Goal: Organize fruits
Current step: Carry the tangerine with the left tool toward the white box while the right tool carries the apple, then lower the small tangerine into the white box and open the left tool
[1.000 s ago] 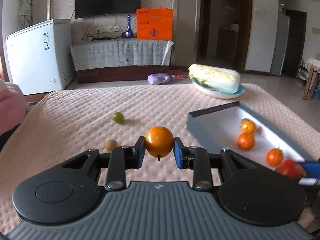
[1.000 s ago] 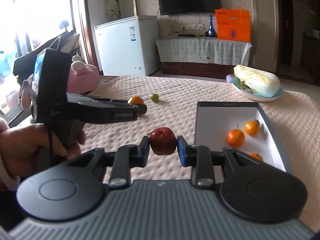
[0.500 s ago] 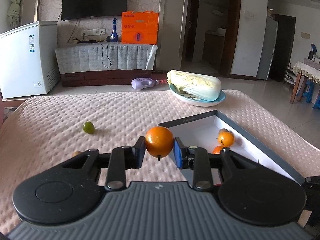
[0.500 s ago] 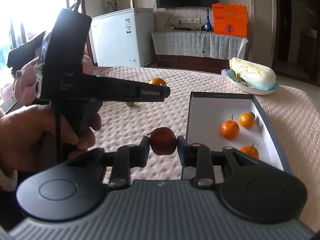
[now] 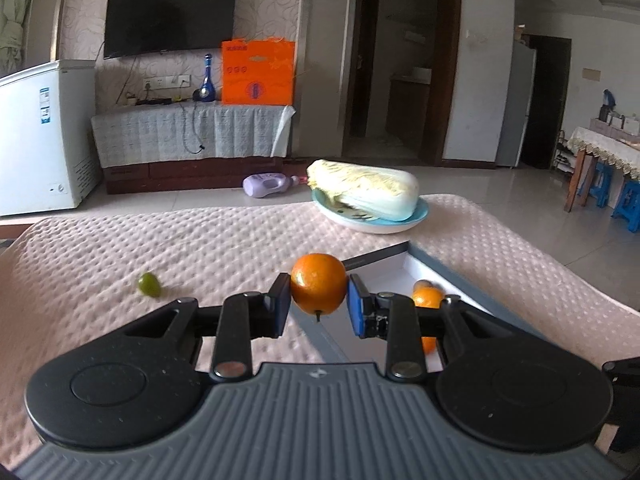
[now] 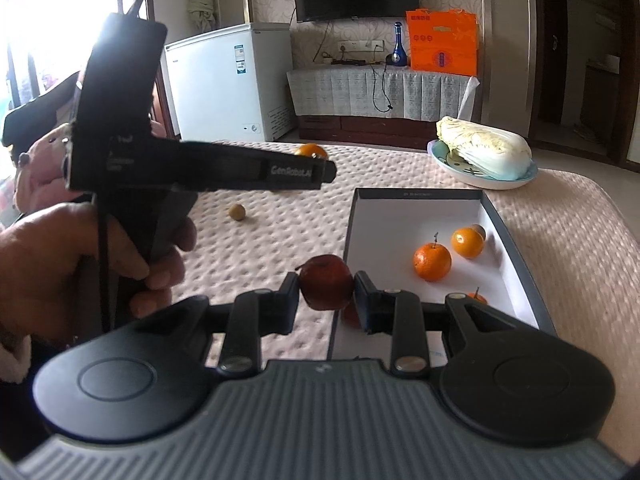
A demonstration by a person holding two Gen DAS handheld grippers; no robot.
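Above the box (image 6: 504,216) edge, I hold an orange (image 5: 318,289) clamped in the left gripper (image 5: 319,304) and an apple (image 6: 327,282) clamped in the right gripper (image 6: 327,300). I should lower each onto bare floor, clear of the oranges inside, before releasing.

You held an orange fruit (image 5: 318,289) between blue pads (image 5: 357,307); a dark red apple (image 6: 327,282) sat between black fingers (image 6: 290,300). The tray (image 6: 510,240) was white inside, grey-walled. The cloth (image 5: 224,240) was pale pink, dimpled.
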